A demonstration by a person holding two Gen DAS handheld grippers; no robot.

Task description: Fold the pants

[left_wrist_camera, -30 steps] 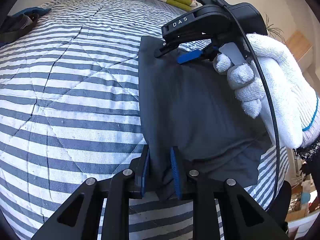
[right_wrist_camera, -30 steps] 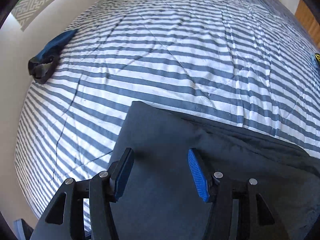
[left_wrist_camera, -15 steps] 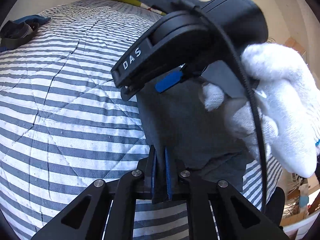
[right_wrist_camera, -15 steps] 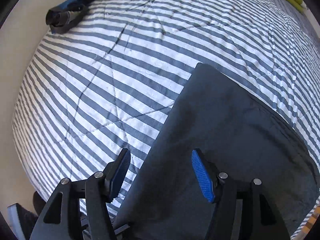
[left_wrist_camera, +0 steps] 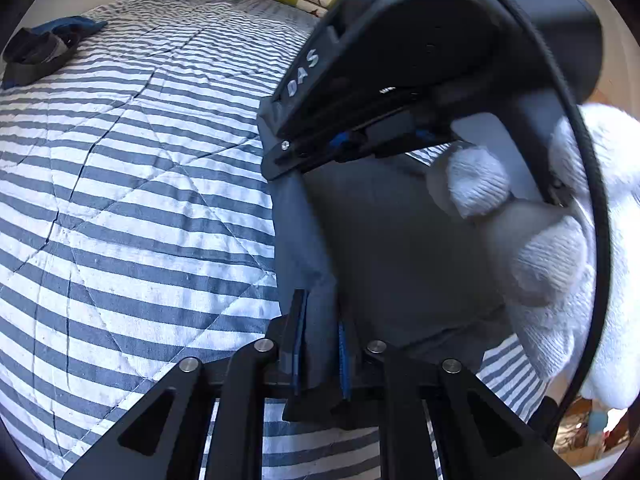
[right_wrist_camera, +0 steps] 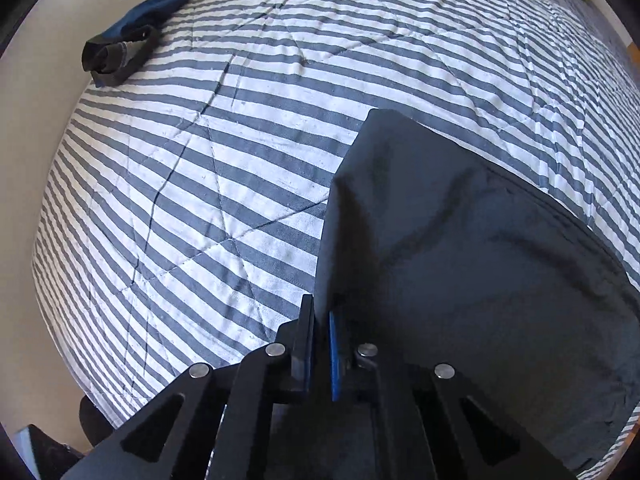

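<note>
Pants of dark grey cloth (right_wrist_camera: 460,264) lie on the near right part of the blue-and-white striped quilt (right_wrist_camera: 240,152), already doubled over into a thick flat shape with a neat left edge. Some folding looks done, I think, but the job is not over: the cloth is still gripped at two spots, so at least one more fold, or a last smoothing down, seems to be left.

Now the left gripper (left_wrist_camera: 320,354), at the near edge, has its blue pads almost together and pinches a bunched bit of the grey cloth. Farther along the same left edge sits the right gripper (right_wrist_camera: 319,344), held by a hand in a white knitted glove (left_wrist_camera: 560,248). Its jaws have just snapped closed, and a thin edge of the pants is caught between the pads (they press right on it).

A small dark blue and grey bundle of clothes (right_wrist_camera: 128,44) lies far off to the left, untouched.
</note>
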